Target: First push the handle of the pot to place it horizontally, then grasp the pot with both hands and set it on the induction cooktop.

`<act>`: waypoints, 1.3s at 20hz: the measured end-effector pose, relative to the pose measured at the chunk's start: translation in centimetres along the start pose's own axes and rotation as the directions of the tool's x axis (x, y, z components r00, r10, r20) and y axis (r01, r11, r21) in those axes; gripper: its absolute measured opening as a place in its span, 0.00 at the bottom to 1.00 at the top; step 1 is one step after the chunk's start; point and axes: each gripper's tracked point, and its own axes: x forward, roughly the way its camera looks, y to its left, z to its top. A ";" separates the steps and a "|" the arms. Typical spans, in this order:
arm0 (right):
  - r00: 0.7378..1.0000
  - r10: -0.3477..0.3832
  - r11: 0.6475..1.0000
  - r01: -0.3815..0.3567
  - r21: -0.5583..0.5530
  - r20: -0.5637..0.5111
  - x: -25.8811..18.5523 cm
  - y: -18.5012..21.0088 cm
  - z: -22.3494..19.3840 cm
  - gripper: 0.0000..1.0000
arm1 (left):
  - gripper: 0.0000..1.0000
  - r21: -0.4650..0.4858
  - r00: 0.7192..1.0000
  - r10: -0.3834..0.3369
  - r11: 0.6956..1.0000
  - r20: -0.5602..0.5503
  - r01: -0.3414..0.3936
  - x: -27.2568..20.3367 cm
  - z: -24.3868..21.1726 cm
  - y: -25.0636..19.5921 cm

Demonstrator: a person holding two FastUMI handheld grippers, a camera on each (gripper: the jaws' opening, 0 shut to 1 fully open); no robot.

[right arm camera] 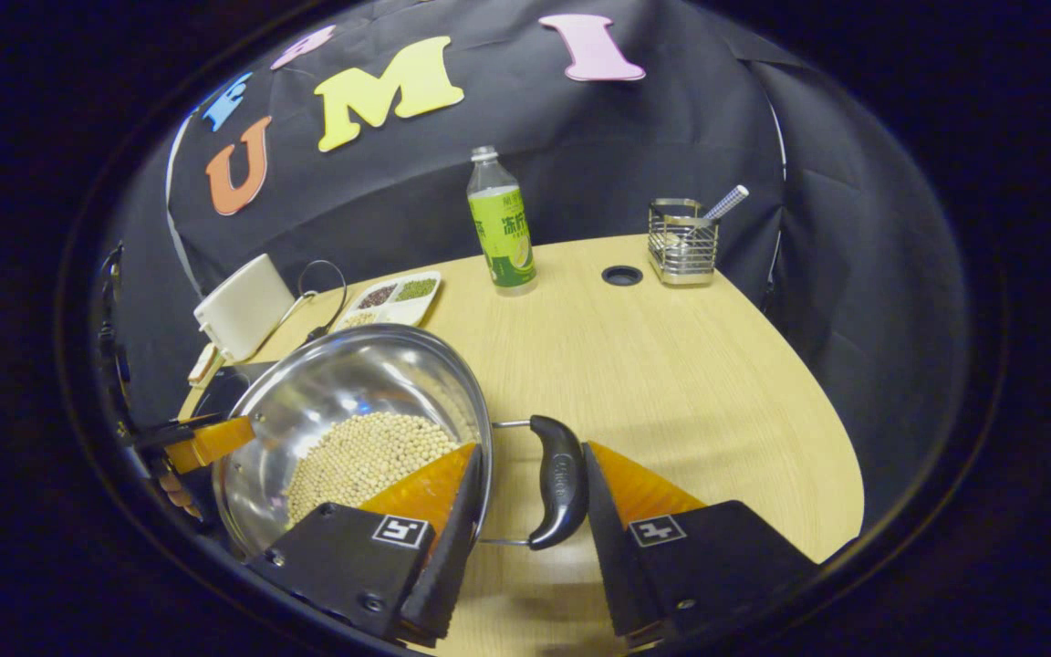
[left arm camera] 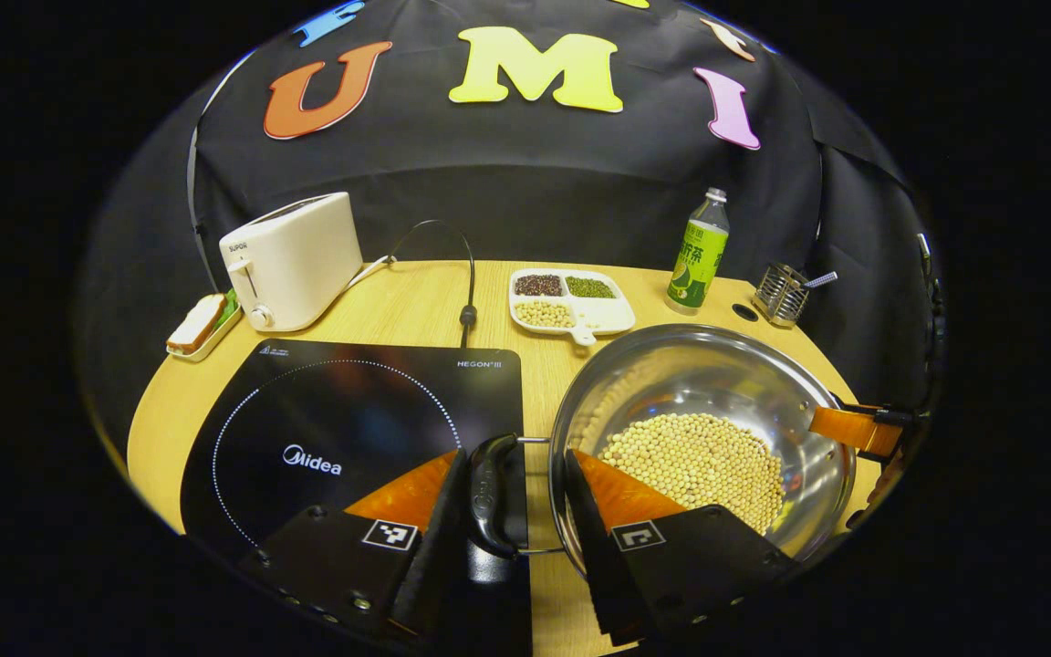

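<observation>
Two-handed grasp of the pot (left arm camera: 703, 429), which sits on the table (right arm camera: 671, 365) just beside the cooktop (left arm camera: 343, 429), on its right.

Left gripper (left arm camera: 512, 497): fingers apart, straddling the pot's left handle (left arm camera: 489, 493); one finger lies over the cooktop's corner, the other reaches over the pot rim. No pad visibly presses the handle.

Right gripper (right arm camera: 530, 488): fingers likewise apart around the right handle (right arm camera: 560, 479), one finger over the rim, one on the outer side.

Step in hand, as judged: closing on both handles before the lift. Each handle should sit centred between the pads, both grippers should close together, and the pot should rise level, since it holds a loose heap of beans (left arm camera: 694, 461) that would slide on a tilt.

Materials: the pot is polished steel, a shallow round bowl with a mirror-like wall. Each handle is a glossy black curved grip on thin wire brackets, likely slippery. The cooktop is smooth dark glass, square with rounded corners and a dotted ring. The table is pale wood grain.
</observation>
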 end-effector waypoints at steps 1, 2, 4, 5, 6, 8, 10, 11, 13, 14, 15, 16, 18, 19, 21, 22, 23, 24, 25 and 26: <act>1.000 0.004 1.000 -0.004 -0.001 0.003 0.0 0.0 0.1 0.64 | 0.62 -0.003 1.000 -0.010 1.000 0.001 0.010 -0.1 0.0 -0.1; 1.000 0.004 1.000 -0.004 0.003 0.002 -0.1 0.0 -0.1 0.63 | 0.60 -0.009 1.000 -0.021 1.000 0.001 0.021 -0.2 0.0 0.0; 1.000 -0.002 1.000 0.002 0.004 0.000 -0.4 -0.1 -0.2 0.62 | 0.58 -0.017 0.999 -0.037 0.999 -0.005 0.037 -0.3 -0.1 -0.2; 1.000 -0.005 1.000 0.005 0.002 0.002 -0.7 -0.2 -0.3 0.61 | 0.55 -0.012 0.999 -0.037 0.999 -0.006 0.037 -0.3 -0.1 -0.3; 1.000 -0.009 1.000 0.009 0.001 -0.001 -1.0 -0.2 -0.6 0.60 | 0.55 -0.004 0.999 -0.035 0.999 -0.010 0.035 -0.5 -0.2 -0.3; 1.000 -0.016 1.000 0.016 0.002 -0.010 -1.9 -0.5 -1.0 0.60 | 0.53 -0.012 0.999 -0.039 0.999 -0.015 0.039 -1.4 -0.7 -0.8; 1.000 -0.018 1.000 0.018 0.006 -0.005 -3.3 -0.4 -1.0 0.60 | 0.53 -0.017 0.999 -0.046 0.999 -0.008 0.046 -2.6 -0.8 -1.2; 1.000 -0.021 1.000 0.021 0.010 0.001 -4.1 -0.4 -0.8 0.60 | 0.53 -0.012 0.999 -0.046 0.999 0.000 0.046 -3.4 -0.7 -1.2; 1.000 -0.022 1.000 0.022 0.011 0.009 -5.8 -0.2 -0.8 0.60 | 0.53 0.000 0.999 -0.048 0.999 0.024 0.048 -4.9 -0.2 -1.2; 1.000 -0.020 1.000 0.020 0.011 0.012 -6.7 0.1 -0.8 0.60 | 0.53 0.002 0.998 -0.050 0.999 0.032 0.050 -5.8 -0.1 -1.2; 1.000 -0.020 1.000 0.019 0.012 0.018 -7.6 0.3 -0.7 0.60 | 0.53 0.002 0.998 -0.052 0.999 0.040 0.052 -6.6 0.2 -1.2; 1.000 -0.018 1.000 0.017 0.014 0.024 -8.5 0.6 -0.7 0.60 | 0.53 0.005 0.997 -0.052 0.999 0.052 0.052 -7.5 0.4 -1.0; 0.999 -0.013 1.000 0.012 0.012 0.037 -10.1 1.4 -0.6 0.60 | 0.53 0.011 0.996 -0.050 0.999 0.077 0.050 -9.3 0.9 -0.6; 0.999 -0.010 1.000 0.010 0.010 0.041 -10.9 1.9 -0.5 0.60 | 0.53 0.014 0.995 -0.048 0.999 0.090 0.047 -10.2 1.1 -0.4; 0.998 -0.004 1.000 0.003 0.011 0.062 -12.4 3.2 0.0 0.60 | 0.53 0.013 0.992 -0.039 0.999 0.117 0.038 -11.9 1.6 0.6; 0.997 0.000 1.000 -0.001 0.006 0.073 -13.1 3.9 0.2 0.60 | 0.53 0.006 0.991 -0.037 0.999 0.131 0.036 -12.7 1.9 1.1; 0.997 0.006 1.000 -0.006 0.000 0.083 -13.8 4.6 0.5 0.59 | 0.53 -0.003 0.989 -0.035 0.999 0.141 0.036 -13.4 2.1 1.6; 0.996 0.010 1.000 -0.010 -0.008 0.091 -14.4 5.4 0.6 0.60 | 0.52 -0.011 0.988 -0.032 0.999 0.150 0.034 -14.2 2.4 2.2; 0.995 0.015 1.000 -0.013 -0.016 0.100 -14.8 6.3 0.9 0.60 | 0.53 -0.013 0.987 -0.026 1.000 0.161 0.028 -14.9 2.6 2.9; 0.994 0.020 1.000 -0.018 -0.023 0.106 -15.2 7.1 1.1 0.59 | 0.53 -0.016 0.985 -0.018 1.000 0.172 0.021 -15.6 2.9 3.7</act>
